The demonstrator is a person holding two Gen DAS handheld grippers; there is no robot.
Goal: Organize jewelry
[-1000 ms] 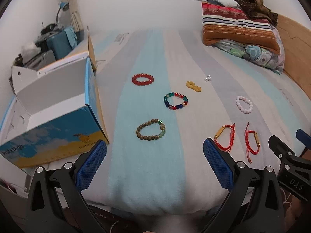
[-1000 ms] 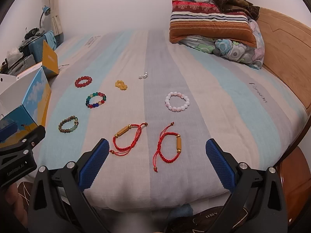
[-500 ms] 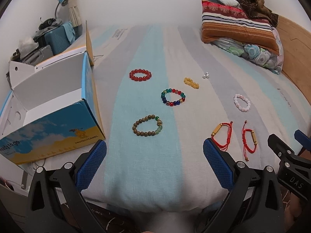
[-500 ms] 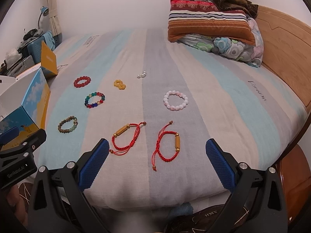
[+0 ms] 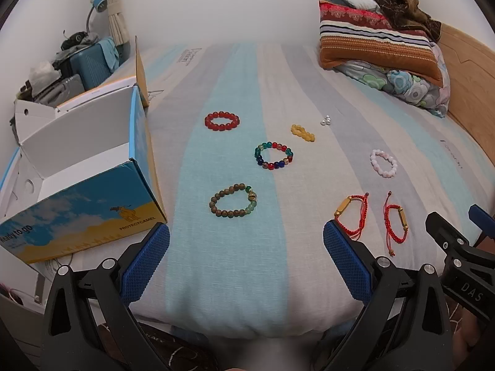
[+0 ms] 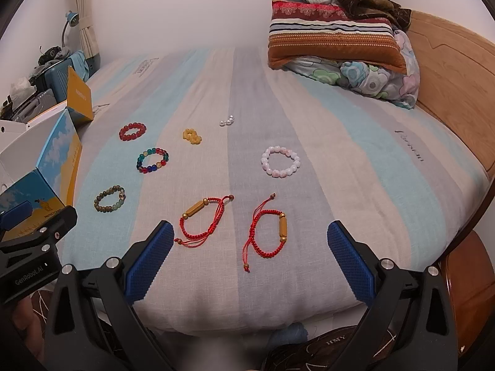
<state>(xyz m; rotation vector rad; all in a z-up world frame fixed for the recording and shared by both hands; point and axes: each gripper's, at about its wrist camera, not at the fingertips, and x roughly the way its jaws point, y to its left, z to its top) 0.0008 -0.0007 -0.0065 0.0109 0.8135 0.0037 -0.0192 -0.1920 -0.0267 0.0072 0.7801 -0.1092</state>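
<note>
Left wrist view alone shows white inside of open box [image 5: 77, 160], left of frame; right wrist view catches only its outer side, lower left. Right view alone shows wooden bed frame [image 6: 458, 61] curving down right edge.

Left gripper [image 5: 246, 247] jaws spread, holding nothing. Right gripper [image 6: 247, 247] same.

Bracelets scattered mid-frame on striped bed [image 5: 235, 278]: brown bead bracelet [image 5: 233, 201], two red cord bracelets [image 6: 235, 225] nearest foot edge. Bare sheet around all.

Box reads "Ready to go", "PROTECTCAMEL".

Bare bedspread [image 5: 229, 266] ahead; open box [image 5: 86, 167] at left.
</note>
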